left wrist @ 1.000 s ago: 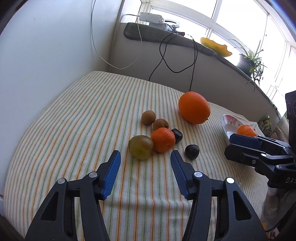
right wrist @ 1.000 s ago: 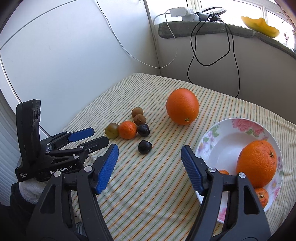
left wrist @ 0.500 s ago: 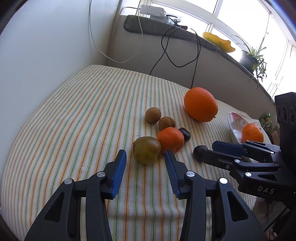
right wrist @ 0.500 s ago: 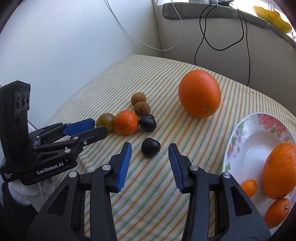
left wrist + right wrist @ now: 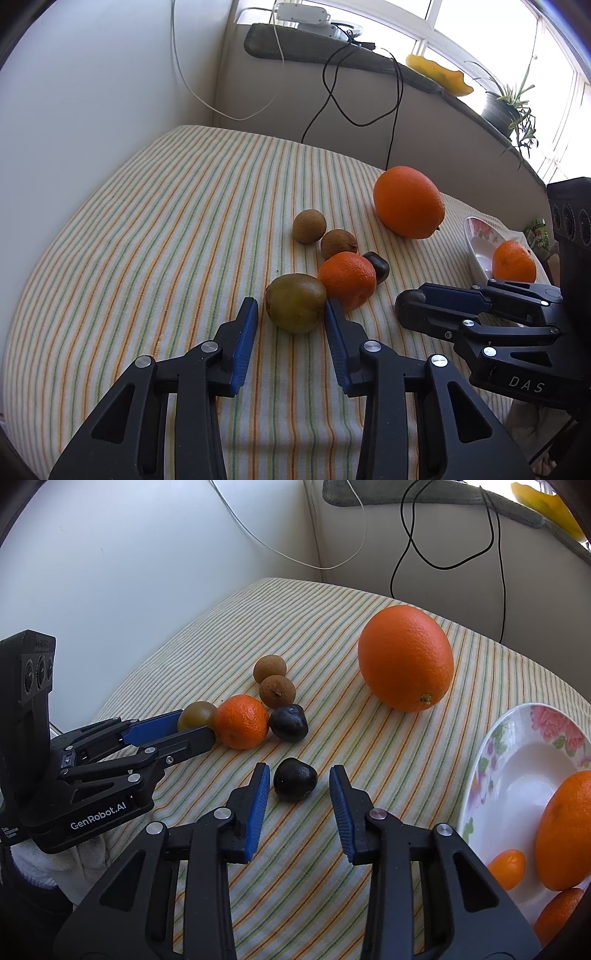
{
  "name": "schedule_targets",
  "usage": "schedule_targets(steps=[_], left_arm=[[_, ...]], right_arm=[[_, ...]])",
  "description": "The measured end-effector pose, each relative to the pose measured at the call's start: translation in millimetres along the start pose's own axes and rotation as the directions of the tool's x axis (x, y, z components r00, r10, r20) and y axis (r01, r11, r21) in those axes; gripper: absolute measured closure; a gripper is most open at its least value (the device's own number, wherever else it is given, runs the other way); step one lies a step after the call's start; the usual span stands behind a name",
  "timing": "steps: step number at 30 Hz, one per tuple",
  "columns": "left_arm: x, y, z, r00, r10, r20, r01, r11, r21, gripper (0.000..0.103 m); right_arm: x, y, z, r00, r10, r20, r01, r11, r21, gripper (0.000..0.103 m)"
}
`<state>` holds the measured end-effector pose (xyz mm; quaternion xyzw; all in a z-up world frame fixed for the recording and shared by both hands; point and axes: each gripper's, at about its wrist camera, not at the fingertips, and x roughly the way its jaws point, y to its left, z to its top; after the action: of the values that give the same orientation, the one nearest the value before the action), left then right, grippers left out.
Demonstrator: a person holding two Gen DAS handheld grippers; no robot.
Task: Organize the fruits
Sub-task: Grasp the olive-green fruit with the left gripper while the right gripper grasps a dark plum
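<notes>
1. Down on the striped cloth [image 5: 155,236], the left gripper [image 5: 290,312] has just been narrowing its jaws around a dull olive-green fruit [image 5: 295,301]; the blue pads flank it and the right pad looks to touch it, though a firm grip cannot be told
2. Just at 1 o'clock of that fruit sits a small mandarin [image 5: 347,278], pebbled and bright, touching it
3. Meanwhile the right gripper [image 5: 297,784] has also been closing; a glossy near-black plum [image 5: 295,778] lies between its pads with gaps either side
4. A second dark plum [image 5: 289,722] and two rough brown fruits [image 5: 277,691] lie at 12 o'clock
5. A large orange [image 5: 405,657] stands at 1 o'clock, well apart
6. A floral plate [image 5: 517,738] at 3 o'clock holds more citrus
</notes>
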<state>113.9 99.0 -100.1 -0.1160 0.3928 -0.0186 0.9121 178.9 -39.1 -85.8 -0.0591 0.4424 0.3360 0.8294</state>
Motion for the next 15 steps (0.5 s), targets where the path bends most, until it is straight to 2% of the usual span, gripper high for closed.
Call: schedule_targets(steps=[15], left_arm=[[1,-4,0,1.0,0.004,0.009,-0.005,1.0,0.02,0.076]], right_arm=[[5,10,-4,1.0,-0.023,-0.012,0.023,0.999,-0.027,0.077]])
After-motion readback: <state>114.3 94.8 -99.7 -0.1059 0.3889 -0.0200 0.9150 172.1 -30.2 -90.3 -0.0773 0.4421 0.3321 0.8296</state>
